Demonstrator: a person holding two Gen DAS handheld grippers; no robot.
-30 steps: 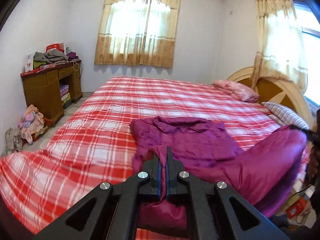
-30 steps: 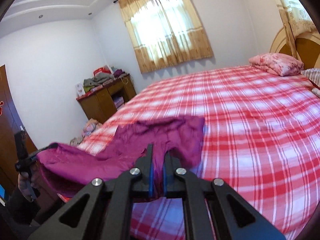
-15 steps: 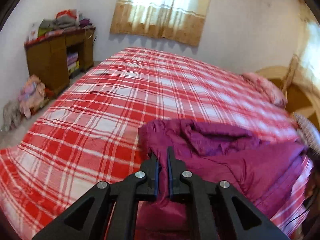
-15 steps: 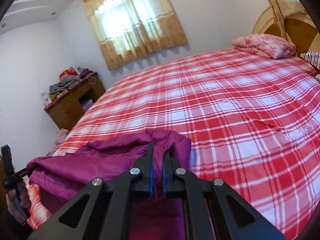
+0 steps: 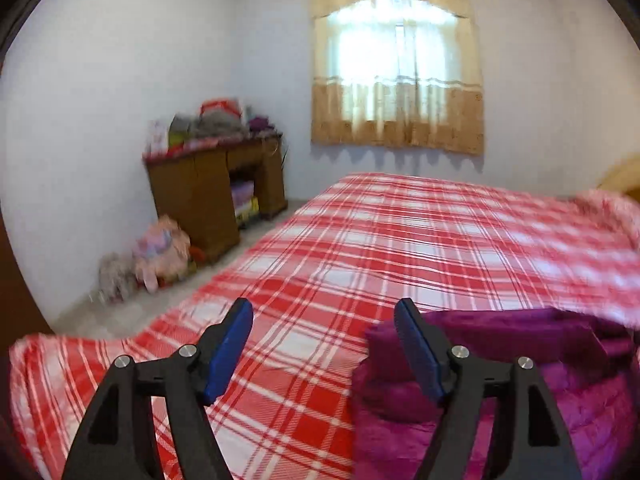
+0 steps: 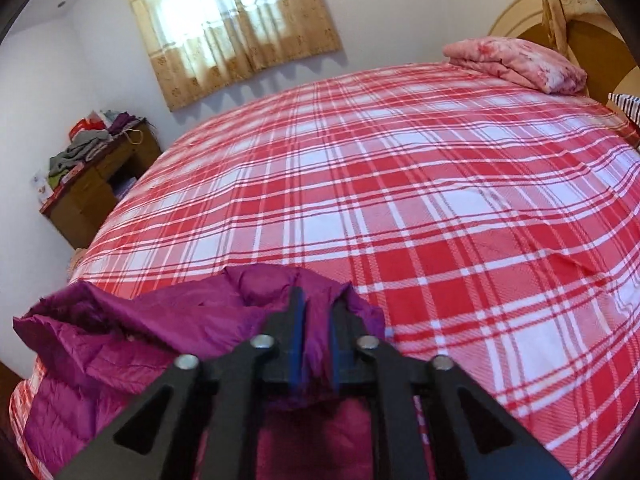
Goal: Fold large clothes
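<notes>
Purple padded jacket (image 6: 132, 344) lying on the plaid bedspread (image 6: 400, 200), one fold pinched between the narrowed right gripper (image 6: 316, 320) fingers. Left gripper (image 5: 324, 320) spread wide, empty, jacket beside its right finger. Layers are best aligned before release.

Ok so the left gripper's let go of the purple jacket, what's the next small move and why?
Probably open the right gripper too: it is shut on a pinch of the purple jacket, which lies bunched at the near edge of the plaid bed, while the left gripper is open and holds nothing.
</notes>
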